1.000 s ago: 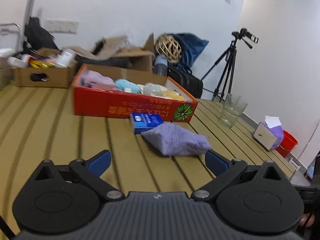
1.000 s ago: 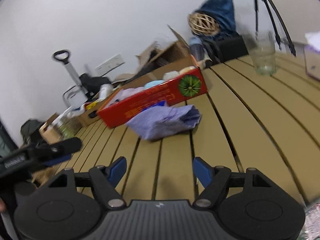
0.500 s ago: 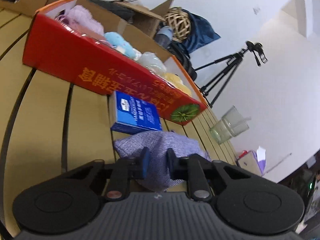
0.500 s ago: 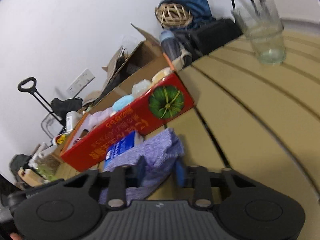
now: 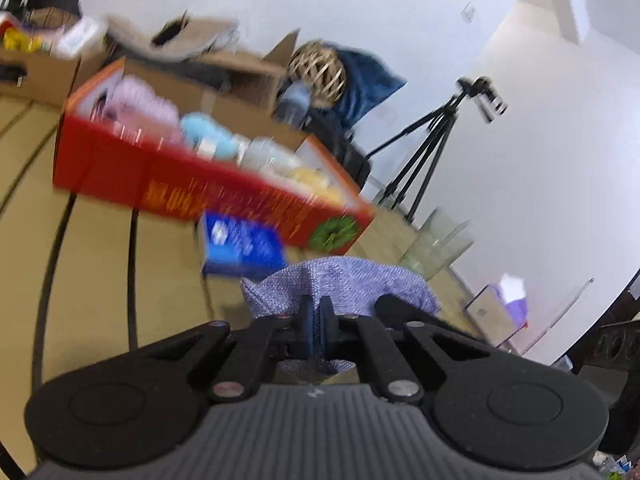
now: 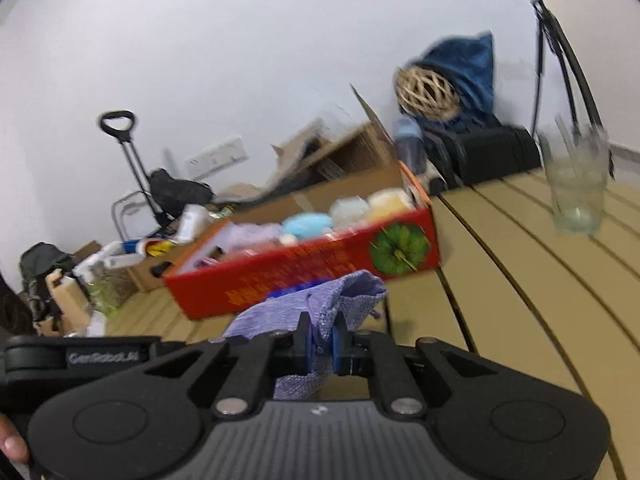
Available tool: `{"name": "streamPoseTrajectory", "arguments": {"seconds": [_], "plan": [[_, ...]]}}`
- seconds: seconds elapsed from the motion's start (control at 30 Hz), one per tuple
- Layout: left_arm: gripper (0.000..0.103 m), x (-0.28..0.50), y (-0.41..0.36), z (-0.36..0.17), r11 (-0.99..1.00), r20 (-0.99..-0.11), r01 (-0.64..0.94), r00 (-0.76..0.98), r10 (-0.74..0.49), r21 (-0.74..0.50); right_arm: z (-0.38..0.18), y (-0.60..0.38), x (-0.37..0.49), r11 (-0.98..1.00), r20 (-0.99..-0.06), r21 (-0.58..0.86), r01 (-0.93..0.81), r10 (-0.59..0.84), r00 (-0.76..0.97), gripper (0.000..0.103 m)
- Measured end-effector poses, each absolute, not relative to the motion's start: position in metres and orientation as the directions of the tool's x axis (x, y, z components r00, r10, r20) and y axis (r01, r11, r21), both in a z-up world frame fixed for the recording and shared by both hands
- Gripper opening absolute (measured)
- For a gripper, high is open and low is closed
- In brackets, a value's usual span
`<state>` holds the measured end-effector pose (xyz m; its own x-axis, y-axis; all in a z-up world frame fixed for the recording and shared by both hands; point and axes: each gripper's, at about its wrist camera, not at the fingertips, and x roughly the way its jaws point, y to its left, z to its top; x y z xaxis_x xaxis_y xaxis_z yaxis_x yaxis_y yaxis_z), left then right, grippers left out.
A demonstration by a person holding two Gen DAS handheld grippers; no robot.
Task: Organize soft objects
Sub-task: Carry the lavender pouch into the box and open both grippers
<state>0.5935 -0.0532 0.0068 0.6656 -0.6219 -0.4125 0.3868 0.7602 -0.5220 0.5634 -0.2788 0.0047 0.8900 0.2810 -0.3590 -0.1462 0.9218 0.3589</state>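
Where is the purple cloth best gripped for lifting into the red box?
By its near edge at two spread spots, from the table's near side, as both tongs do: left tongs and right tongs pinch the limp, crumpled purple cloth, which sags between them.

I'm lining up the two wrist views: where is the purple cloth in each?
Left wrist: purple cloth low centre, pinched in the left gripper.
Right wrist: purple cloth low centre, pinched in the right gripper.
Shared landmark: red box behind it.
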Motion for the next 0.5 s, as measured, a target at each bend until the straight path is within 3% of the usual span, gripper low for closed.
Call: {"name": "streamPoseTrajectory", "arguments": {"seconds": [0.1,0.27,0.4,0.5], "plan": [[0.003,0.604,-0.047,0.040,0.752,-0.353,0.415,0.696,-0.625,-0.513,0.032,-0.277,0.565,0.925,-0.308,0.328,-0.193,0.298,0.904,0.008],[0.003,0.667,-0.050,0.069,0.780,-0.367,0.401,0.716,-0.594,-0.480,0.077,-0.277,0.630,0.921,-0.294,0.305,-0.241,0.332,0.896,0.009],[0.003,0.728,-0.056,0.055,0.853,-0.471,0.326,0.725,-0.502,-0.407,0.085,-0.262,0.712,0.926,-0.392,0.281,-0.254,0.352,0.850,0.009],[0.004,0.758,-0.065,0.031,0.908,-0.561,0.305,0.715,-0.418,-0.287,0.069,-0.242,0.765,0.941,-0.493,0.229,-0.247,0.331,0.805,0.009]]}}
